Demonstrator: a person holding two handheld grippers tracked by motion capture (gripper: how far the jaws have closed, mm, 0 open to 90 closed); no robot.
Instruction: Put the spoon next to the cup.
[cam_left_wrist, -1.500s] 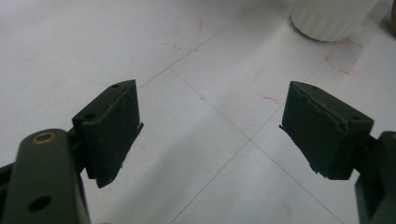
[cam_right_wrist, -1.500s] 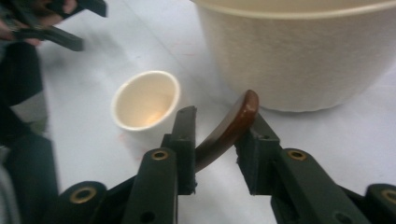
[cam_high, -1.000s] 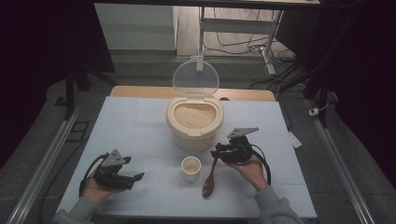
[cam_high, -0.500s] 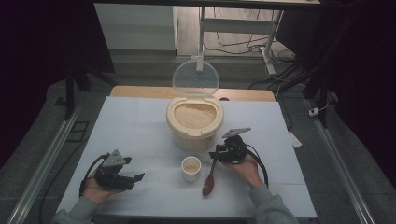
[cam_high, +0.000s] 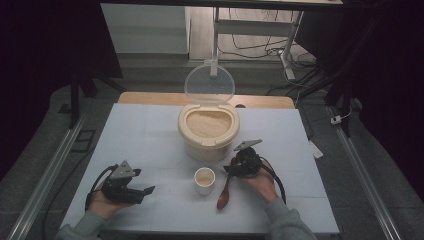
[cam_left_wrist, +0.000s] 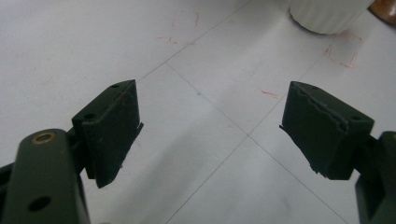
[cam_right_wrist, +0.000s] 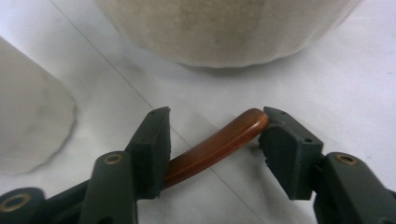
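Observation:
A brown wooden spoon (cam_high: 223, 193) lies on the white table (cam_high: 145, 130), right of a small white cup (cam_high: 204, 180). My right gripper (cam_high: 232, 168) sits low over the spoon's handle end. In the right gripper view the handle (cam_right_wrist: 210, 149) runs across the gap of my right gripper (cam_right_wrist: 215, 128), its tip against the right pad. The jaws have just been opening and stand apart, and the spoon rests on the table. My left gripper (cam_high: 145, 190) rests at the front left, its jaws wide apart over bare table (cam_left_wrist: 210, 109).
A cream rice container (cam_high: 208, 132), full of grain, stands mid-table with its clear lid (cam_high: 209, 84) raised behind it. It looms close ahead of the right gripper (cam_right_wrist: 224, 28), with the cup (cam_right_wrist: 28, 126) at that view's left. The cup's base (cam_left_wrist: 327, 14) shows ahead of the left gripper.
The right hand has sunk toward the table with the spoon, and its jaws have spread apart. The spoon now lies flat. The left hand has stayed still.

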